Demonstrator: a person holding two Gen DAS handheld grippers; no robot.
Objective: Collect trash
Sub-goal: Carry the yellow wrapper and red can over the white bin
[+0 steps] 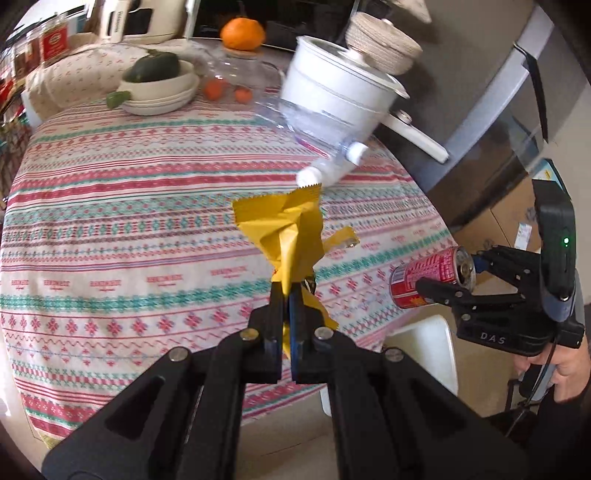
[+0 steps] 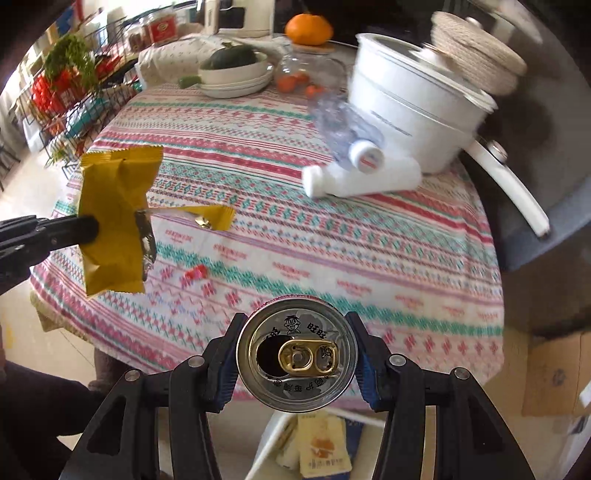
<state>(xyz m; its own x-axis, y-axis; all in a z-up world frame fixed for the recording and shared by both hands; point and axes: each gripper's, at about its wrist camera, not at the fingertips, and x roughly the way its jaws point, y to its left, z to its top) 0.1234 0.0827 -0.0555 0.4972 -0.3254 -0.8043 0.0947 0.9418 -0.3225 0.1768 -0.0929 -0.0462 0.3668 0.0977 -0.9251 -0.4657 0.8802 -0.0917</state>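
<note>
My left gripper (image 1: 286, 291) is shut on a crumpled yellow wrapper (image 1: 286, 230) and holds it above the patterned tablecloth (image 1: 129, 229); the wrapper also shows at the left of the right wrist view (image 2: 112, 218). My right gripper (image 2: 297, 354) is shut on a red drink can (image 2: 297, 356), its opened top facing the camera; the can also shows in the left wrist view (image 1: 430, 277), off the table's right edge. A second yellow wrapper piece (image 2: 205, 216), a small red scrap (image 2: 194, 274), a white bottle (image 2: 360, 179) and a clear plastic bottle (image 2: 341, 120) lie on the table.
A white pot (image 2: 410, 99) with a long handle stands at the back right, with a woven lid behind it. Stacked bowls holding a green vegetable (image 2: 234, 72), an orange (image 2: 308, 29) and a wire rack (image 2: 70, 99) are at the back. A white bin (image 2: 314, 443) holding packaging sits below the can.
</note>
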